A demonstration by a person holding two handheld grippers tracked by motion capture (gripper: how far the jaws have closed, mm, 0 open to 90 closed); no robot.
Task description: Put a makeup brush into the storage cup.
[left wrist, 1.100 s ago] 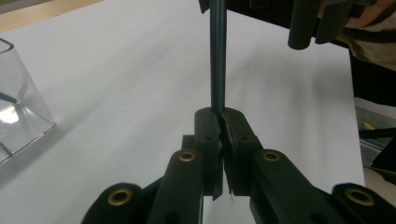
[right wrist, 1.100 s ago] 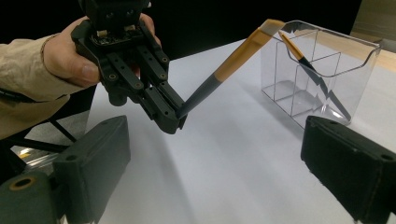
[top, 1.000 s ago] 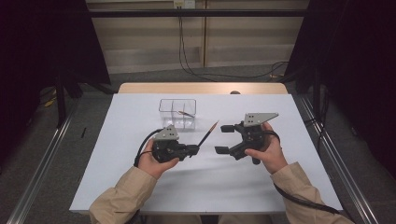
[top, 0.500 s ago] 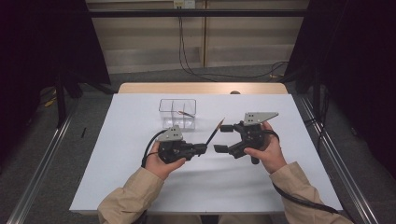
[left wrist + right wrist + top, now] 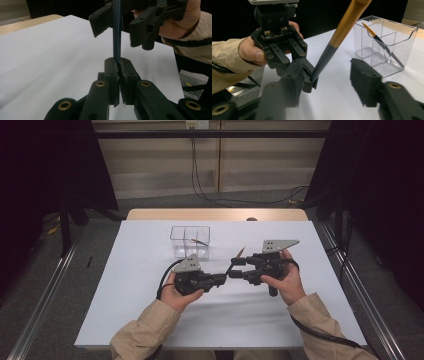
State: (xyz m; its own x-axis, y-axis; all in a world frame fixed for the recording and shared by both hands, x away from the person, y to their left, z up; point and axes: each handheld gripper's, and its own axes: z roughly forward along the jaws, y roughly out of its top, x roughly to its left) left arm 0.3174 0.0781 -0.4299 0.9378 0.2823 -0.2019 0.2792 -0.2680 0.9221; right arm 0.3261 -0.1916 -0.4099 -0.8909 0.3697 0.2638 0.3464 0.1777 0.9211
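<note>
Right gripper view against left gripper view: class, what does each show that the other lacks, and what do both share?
The right gripper view alone shows the clear organizer holding a second pen, and the held pen's gold upper part. The left gripper view alone shows the left claw shut on that pen, close up. Both share the white table.

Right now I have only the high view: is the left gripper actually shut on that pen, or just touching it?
Observer: Shut on it. The left gripper pinches the pen's dark grey end between its jaws.
Operator: And the right gripper?
Observer: The right gripper is open, with one jaw on each side of the pen, not closed on it.
Operator: Anything in the box?
Observer: The clear box holds a second pen, gold with a dark tip, leaning inside.
</note>
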